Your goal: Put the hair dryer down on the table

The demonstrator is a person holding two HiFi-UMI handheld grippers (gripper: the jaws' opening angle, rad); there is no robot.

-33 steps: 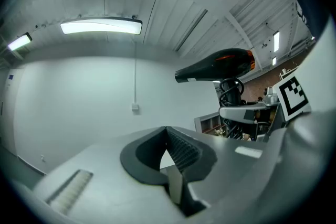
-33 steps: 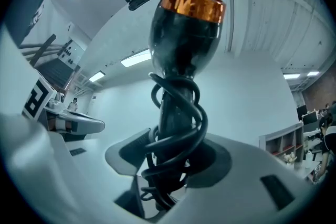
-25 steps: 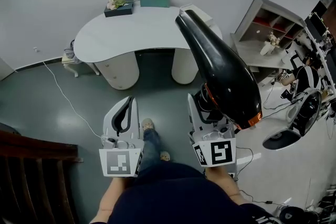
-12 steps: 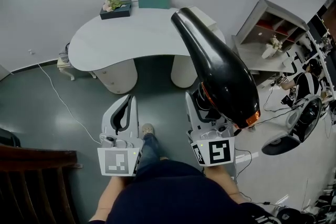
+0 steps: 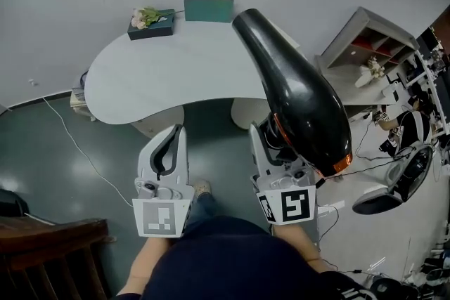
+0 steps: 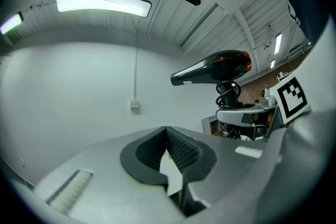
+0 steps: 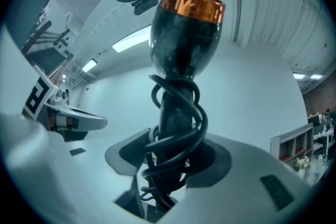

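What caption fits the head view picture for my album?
Right hand-held gripper holds a black hair dryer near the white table; left hand-held gripper empty.

1. The table lies ahead of me at 12 o'clock.
2. On its far edge a flower box sits at 11 o'clock, with a book just right of it.
3. My left gripper and right gripper are side by side before the table, and the hair dryer stands in the right one.
4. A shelf unit stands at 2 o'clock.
5. A cable runs along the floor at 9 o'clock.
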